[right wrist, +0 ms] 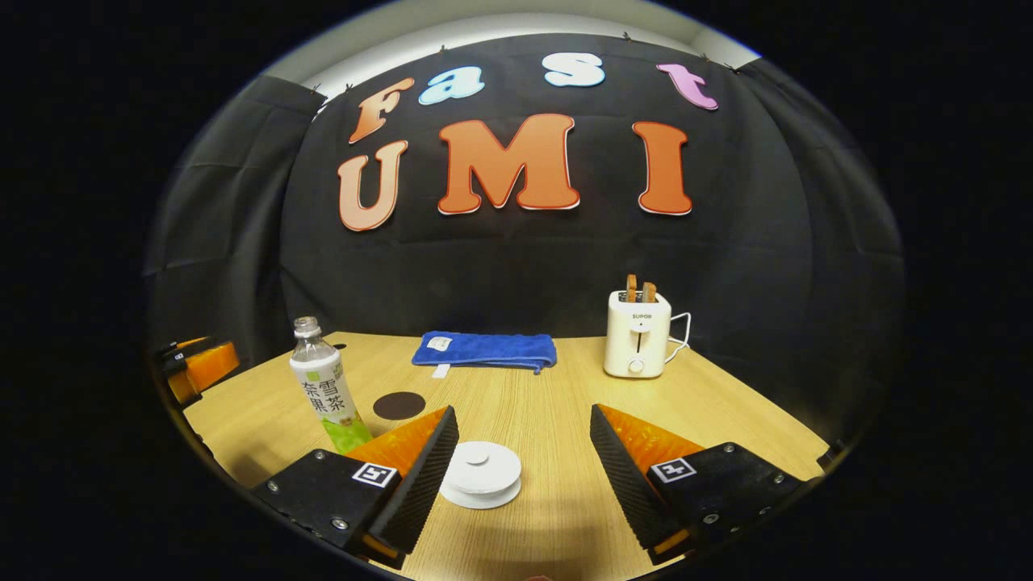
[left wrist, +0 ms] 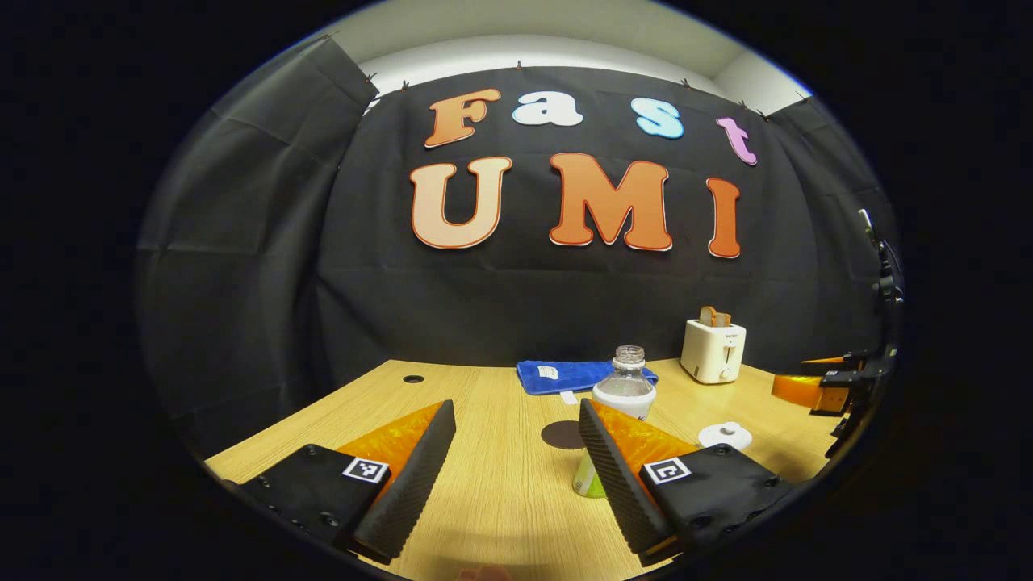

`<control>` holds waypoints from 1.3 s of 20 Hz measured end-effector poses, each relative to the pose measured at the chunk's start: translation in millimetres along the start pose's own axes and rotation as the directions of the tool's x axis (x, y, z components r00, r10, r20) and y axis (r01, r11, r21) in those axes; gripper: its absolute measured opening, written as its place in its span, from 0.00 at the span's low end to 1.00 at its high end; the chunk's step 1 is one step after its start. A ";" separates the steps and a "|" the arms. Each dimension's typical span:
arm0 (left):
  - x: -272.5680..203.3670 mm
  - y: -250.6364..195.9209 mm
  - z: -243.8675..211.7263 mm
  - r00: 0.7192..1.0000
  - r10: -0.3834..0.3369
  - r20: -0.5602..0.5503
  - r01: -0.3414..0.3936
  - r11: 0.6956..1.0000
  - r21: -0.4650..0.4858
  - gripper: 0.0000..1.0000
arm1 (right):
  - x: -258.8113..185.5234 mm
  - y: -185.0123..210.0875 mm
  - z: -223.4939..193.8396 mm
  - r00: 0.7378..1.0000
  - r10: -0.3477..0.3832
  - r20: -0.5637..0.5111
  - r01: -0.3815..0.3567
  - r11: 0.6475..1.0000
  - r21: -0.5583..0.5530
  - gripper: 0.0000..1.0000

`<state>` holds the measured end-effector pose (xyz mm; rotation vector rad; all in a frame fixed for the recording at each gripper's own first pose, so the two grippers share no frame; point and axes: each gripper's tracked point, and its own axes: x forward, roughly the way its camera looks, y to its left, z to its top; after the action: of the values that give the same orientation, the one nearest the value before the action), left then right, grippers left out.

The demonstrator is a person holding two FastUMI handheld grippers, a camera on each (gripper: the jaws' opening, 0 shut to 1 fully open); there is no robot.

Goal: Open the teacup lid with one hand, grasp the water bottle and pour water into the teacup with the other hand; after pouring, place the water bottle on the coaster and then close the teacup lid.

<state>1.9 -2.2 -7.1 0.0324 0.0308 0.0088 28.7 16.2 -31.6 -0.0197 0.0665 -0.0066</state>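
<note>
An uncapped water bottle [left wrist: 623, 391] with a white and green label stands upright on the wooden table [left wrist: 500, 492], partly behind one finger of my open left gripper [left wrist: 516, 432]. It also shows at the left in the right gripper view as the bottle [right wrist: 324, 387]. A dark round coaster [left wrist: 562, 435] lies just left of the bottle; the coaster [right wrist: 399, 405] is to its right in the right gripper view. The white lidded teacup [right wrist: 482, 474] sits low between the fingers of my open right gripper [right wrist: 524, 440], nearer the left finger. The teacup [left wrist: 725, 436] is right of the bottle.
A folded blue towel [right wrist: 484, 352] lies at the back of the table. A white toaster [right wrist: 637, 333] with toast in it stands at the back right. The other gripper [left wrist: 839, 383] appears at the right edge of the left gripper view.
</note>
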 end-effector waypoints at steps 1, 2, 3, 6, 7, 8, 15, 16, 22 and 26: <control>0.5 0.1 -1.0 1.000 0.000 -0.002 0.000 1.000 0.003 0.99 | 5.3 3.1 -5.7 1.000 -0.005 -0.015 0.005 1.000 -0.010 0.98; 1.0 -0.5 -2.1 1.000 0.000 -0.004 0.000 1.000 0.008 0.99 | 10.5 7.5 -11.4 1.000 -0.006 -0.027 0.006 1.000 -0.019 0.98; 2.0 0.2 -2.4 1.000 0.003 -0.006 -0.002 1.000 0.015 0.99 | 16.9 13.7 -14.9 0.999 -0.002 -0.032 0.001 1.000 -0.023 0.98; 3.3 -0.1 -7.7 1.000 0.007 -0.014 -0.007 0.999 0.034 0.99 | 30.3 30.4 -30.0 0.998 0.023 -0.061 -0.025 0.999 -0.034 0.98; 3.9 -0.1 -8.0 1.000 0.007 -0.016 -0.006 0.999 0.036 0.99 | 34.6 33.4 -34.3 0.997 0.026 -0.073 -0.029 0.999 -0.037 0.98; 3.7 0.0 -9.1 1.000 0.006 -0.018 -0.005 0.999 0.037 0.99 | 39.1 34.5 -39.1 0.996 0.026 -0.088 -0.030 0.999 -0.042 0.98; 5.3 3.4 -12.9 1.000 0.013 -0.027 -0.012 0.999 0.035 0.99 | 49.1 34.8 -54.7 0.990 0.017 -0.141 -0.021 1.000 -0.021 0.92; 5.2 3.5 -12.9 0.999 0.013 -0.030 -0.012 0.999 0.034 0.99 | 50.0 34.1 -55.7 0.989 0.018 -0.145 -0.021 0.999 -0.024 0.90; 5.9 3.8 -17.4 0.999 0.014 -0.040 -0.013 0.999 0.036 0.99 | 49.7 45.3 -62.8 0.984 0.038 -0.173 -0.050 0.997 -0.063 0.61; 6.6 5.3 -19.3 0.999 0.015 -0.045 -0.014 0.999 0.034 0.99 | 49.1 45.8 -63.8 0.984 0.028 -0.177 -0.043 0.996 -0.077 0.49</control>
<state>7.8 3.7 -26.5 0.0658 0.0757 0.0233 73.7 60.4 -99.4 -0.0990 0.2439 0.0300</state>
